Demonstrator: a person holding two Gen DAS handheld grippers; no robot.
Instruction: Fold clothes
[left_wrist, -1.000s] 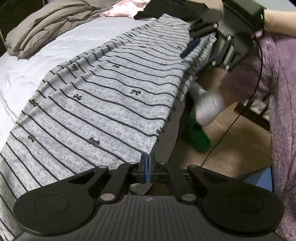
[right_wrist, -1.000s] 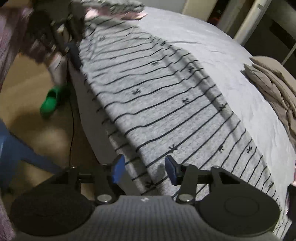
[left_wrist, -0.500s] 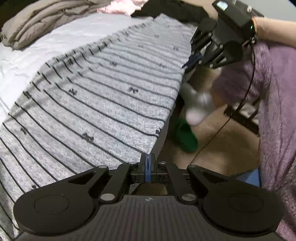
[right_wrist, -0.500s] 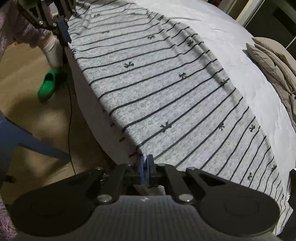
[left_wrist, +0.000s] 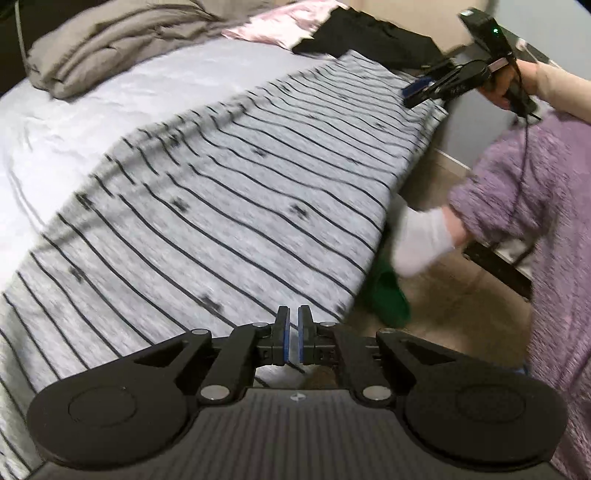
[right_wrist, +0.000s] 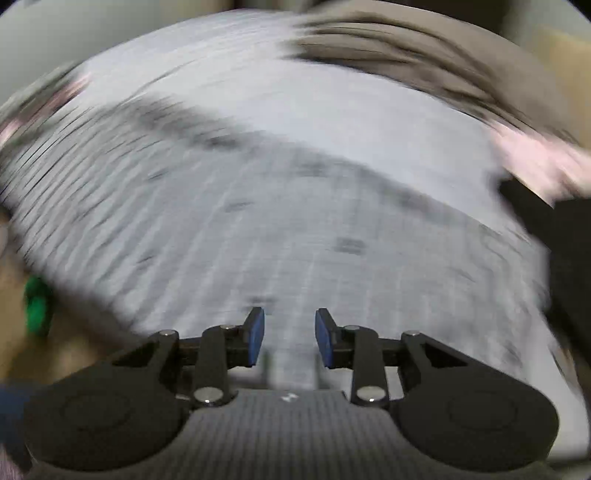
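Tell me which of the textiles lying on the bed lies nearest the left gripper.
The grey striped garment, directly before the left gripper; the brown blanket, pink cloth and black garment lie far off.

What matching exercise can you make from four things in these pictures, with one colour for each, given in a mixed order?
Things:
1. striped garment
2. slipper
3. sock
4. person's fuzzy clothing

Colours:
A. green
B. purple
C. grey with dark lines
D. white

Pairs: 1-C, 2-A, 3-D, 4-B
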